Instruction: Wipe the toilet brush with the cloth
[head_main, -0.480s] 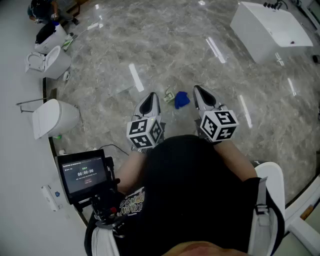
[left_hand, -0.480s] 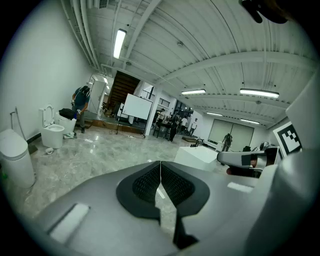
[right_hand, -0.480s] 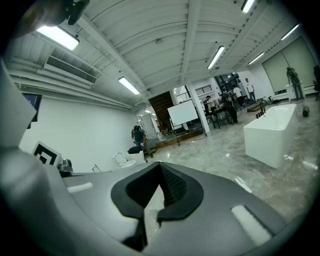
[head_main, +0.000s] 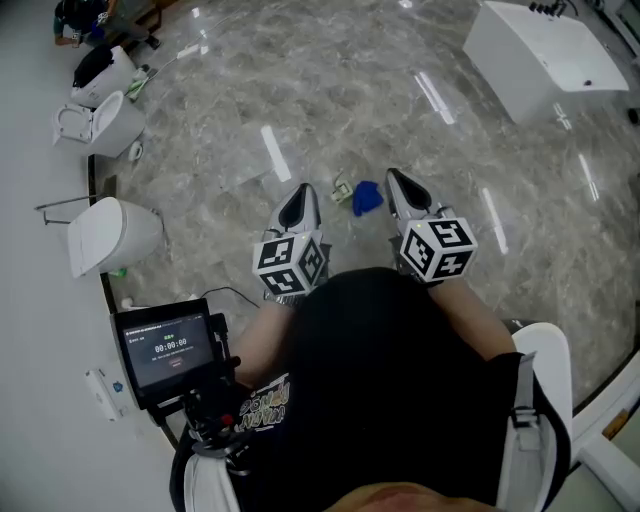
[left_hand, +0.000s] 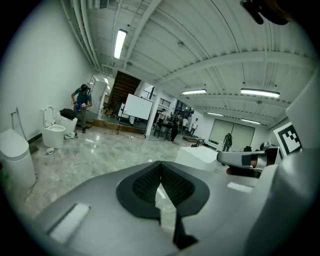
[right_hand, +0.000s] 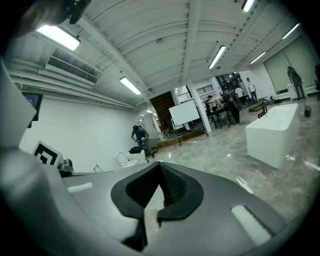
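Toilets line the left wall: an open toilet with its seat raised, and a lidded toilet nearer the person. What either bowl holds cannot be seen. A white rectangular bathtub stands at far right, its inside also out of sight. The floor is glossy grey marble-patterned stone.

The cloth is blue and crumpled, lying on the floor ahead of and between the two gripper tips. Just left of it lies a small pale green-white object, possibly the toilet brush, though it is too small to confirm.

The left gripper and right gripper are held side by side. Both have their ribbed black pads pressed together, with nothing between them.
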